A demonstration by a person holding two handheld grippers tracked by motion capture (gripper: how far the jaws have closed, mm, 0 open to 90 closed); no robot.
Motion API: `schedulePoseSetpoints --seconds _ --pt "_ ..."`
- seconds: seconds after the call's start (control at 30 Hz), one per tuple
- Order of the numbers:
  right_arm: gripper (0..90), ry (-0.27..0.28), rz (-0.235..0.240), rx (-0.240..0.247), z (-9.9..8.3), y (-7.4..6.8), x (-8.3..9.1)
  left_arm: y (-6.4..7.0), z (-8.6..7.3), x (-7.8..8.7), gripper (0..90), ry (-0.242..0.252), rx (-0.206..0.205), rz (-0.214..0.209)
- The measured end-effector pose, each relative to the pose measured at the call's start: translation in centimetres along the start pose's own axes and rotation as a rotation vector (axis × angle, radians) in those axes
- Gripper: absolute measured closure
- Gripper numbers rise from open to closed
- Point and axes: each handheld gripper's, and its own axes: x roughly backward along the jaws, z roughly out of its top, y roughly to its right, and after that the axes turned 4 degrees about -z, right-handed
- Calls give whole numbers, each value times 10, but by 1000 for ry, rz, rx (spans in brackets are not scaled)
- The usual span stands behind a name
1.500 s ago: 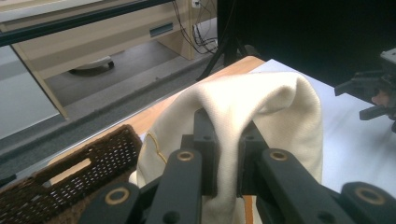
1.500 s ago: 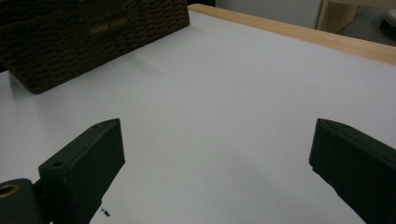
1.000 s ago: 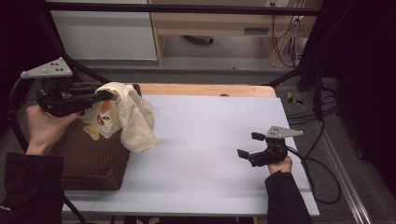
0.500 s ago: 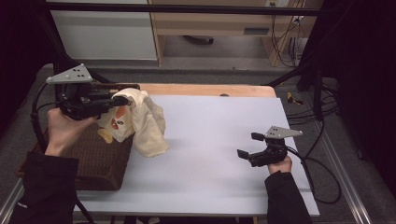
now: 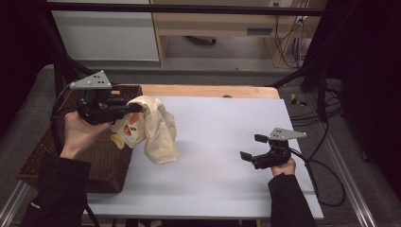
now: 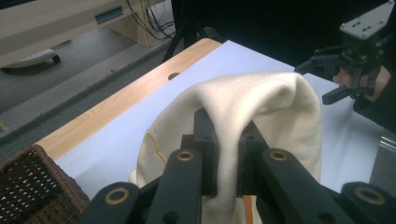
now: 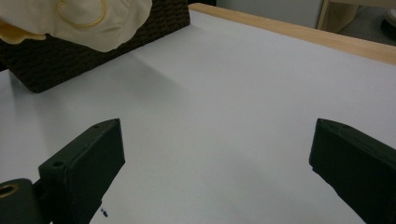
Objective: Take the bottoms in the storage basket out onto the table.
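Presently a cream knitted cloth garment [image 5: 153, 130] is held pinched in the closed left claw [image 6: 229, 154], lifted beside the dark woven wicker basket [image 5: 101, 163] over the white bench [image 5: 222, 156], so laying it flat likely comes next, with the wide-open, empty right claw [image 5: 253, 147] to assist.

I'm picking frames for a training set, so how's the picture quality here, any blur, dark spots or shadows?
High view: soft overall, black at both sides, the cream cloth well lit. Left gripper view: the fingers up close are fairly sharp, the floor beyond hazy. Right gripper view: its dark fingers are blurred, and the cloth's faint shadow lies on the white table.
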Motion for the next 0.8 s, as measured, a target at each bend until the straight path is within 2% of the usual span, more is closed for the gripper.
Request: schedulePoseSetpoints --seconds 0.8 --pt "40 -4 1 4 0 0 -1 4 -20 -48 822 -101 2 -46"
